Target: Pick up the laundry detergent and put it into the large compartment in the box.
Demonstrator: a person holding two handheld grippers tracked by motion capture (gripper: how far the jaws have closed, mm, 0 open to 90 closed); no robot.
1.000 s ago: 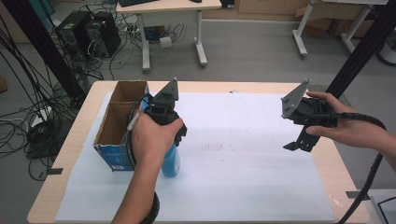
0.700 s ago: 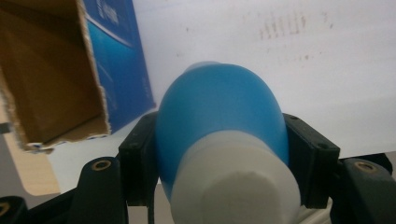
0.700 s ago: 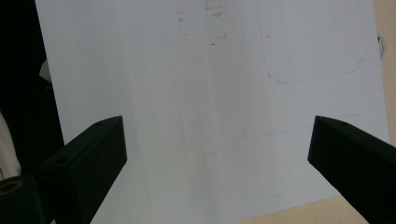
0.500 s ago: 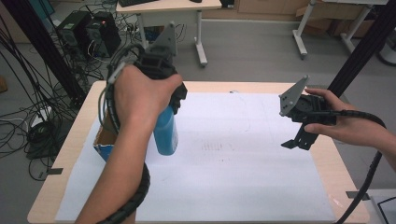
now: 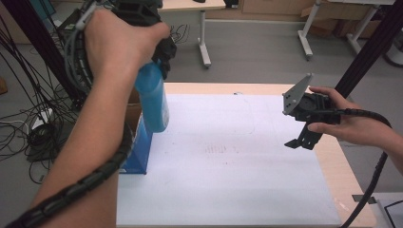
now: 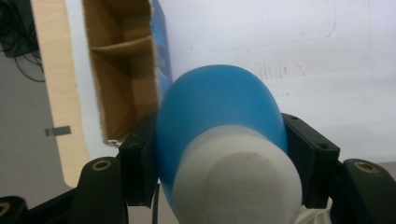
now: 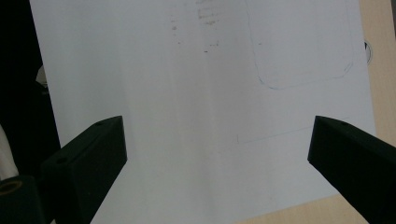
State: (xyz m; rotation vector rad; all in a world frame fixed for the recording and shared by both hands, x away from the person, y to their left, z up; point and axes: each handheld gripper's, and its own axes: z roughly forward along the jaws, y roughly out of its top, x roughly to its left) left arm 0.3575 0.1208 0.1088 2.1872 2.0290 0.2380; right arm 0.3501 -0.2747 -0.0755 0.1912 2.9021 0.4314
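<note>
High view shows the left gripper (image 5: pixel 159 50) raised high above the left edge of the table (image 5: pixel 228 88), its jaws closed on a blue bottle (image 5: pixel 153 99) that hangs clear of the surface, over the cardboard box (image 5: pixel 138 142). This box stands at the left edge of the white sheet (image 5: pixel 228 161) that covers the table; it has blue outer walls and brown inner ones. Left gripper view looks down along the bottle (image 6: pixel 219 121), with its white cap (image 6: pixel 238 177) nearest the camera and both jaws pressed on its sides; below, the box (image 6: pixel 116 79) is open at the top, a cardboard divider splits it into compartments, and the parts that I can see hold nothing. The right gripper (image 5: pixel 304 137) hovers over the right edge of the table, and right gripper view shows its jaws wide apart with nothing between them, only the white sheet (image 7: pixel 210 116) beneath.
</note>
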